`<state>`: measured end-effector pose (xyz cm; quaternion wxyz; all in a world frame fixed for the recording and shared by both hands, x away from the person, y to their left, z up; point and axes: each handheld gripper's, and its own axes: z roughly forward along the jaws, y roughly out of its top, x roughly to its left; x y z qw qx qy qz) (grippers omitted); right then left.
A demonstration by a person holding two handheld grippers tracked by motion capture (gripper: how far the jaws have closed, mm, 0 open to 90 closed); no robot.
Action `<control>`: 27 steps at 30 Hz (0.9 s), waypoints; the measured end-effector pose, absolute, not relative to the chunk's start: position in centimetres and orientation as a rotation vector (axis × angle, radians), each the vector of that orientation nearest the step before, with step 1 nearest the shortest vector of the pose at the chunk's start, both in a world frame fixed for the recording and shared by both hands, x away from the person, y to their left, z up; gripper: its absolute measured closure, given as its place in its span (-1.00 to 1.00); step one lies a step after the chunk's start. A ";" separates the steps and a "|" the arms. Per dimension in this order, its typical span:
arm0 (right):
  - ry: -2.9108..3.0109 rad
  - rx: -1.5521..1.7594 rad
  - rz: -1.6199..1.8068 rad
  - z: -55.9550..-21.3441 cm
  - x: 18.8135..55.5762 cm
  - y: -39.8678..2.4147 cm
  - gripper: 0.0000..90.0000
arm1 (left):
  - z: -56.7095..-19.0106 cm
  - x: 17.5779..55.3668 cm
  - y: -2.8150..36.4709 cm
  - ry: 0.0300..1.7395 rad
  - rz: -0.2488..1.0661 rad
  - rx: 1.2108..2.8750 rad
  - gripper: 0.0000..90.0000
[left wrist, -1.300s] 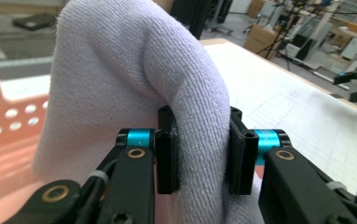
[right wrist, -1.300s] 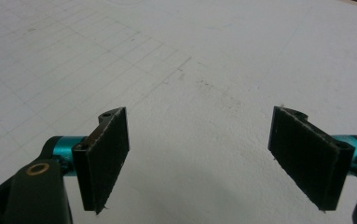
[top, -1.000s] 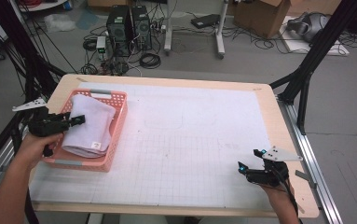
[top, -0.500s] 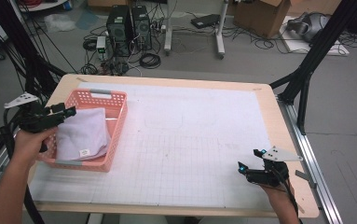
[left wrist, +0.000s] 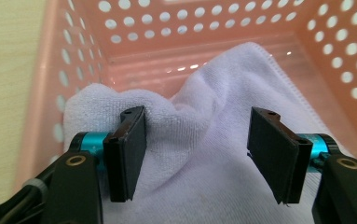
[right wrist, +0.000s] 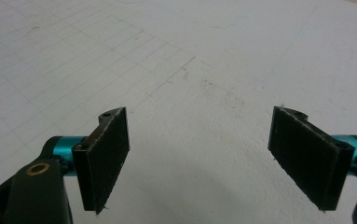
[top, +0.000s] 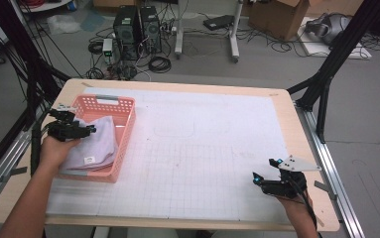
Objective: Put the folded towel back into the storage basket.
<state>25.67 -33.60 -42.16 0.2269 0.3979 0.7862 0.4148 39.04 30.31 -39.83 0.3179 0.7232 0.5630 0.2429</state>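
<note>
Two risks are judged: the white towel, lying crumpled in the pink basket, could be snagged by the left hand-held gripper, whose jaws, just opening, are spread above it.

The white terry-cloth towel looked soft and nubbly; the pink perforated plastic basket shone glossy; the white gridded paper-like table cover was matt.

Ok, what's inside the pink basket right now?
A white towel lies loosely folded in the basket, covering most of its floor. A bare strip of floor shows at the far end. Anything under the towel is hidden.
</note>
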 end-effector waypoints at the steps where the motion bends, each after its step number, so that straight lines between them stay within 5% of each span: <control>1: 2.168 1.095 1.142 -42.2 25.7 -33.6 -0.57 | -39.9 39.2 30.1 1.479 0.642 1.911 -0.17; 11: 2.176 1.099 1.143 -42.3 25.8 -33.5 -0.57 | -40.6 40.3 27.8 1.306 0.501 1.811 -0.04; 27: 2.166 1.091 1.152 -42.1 25.7 -33.7 -0.57 | -36.8 37.7 31.5 1.285 0.662 1.586 -0.12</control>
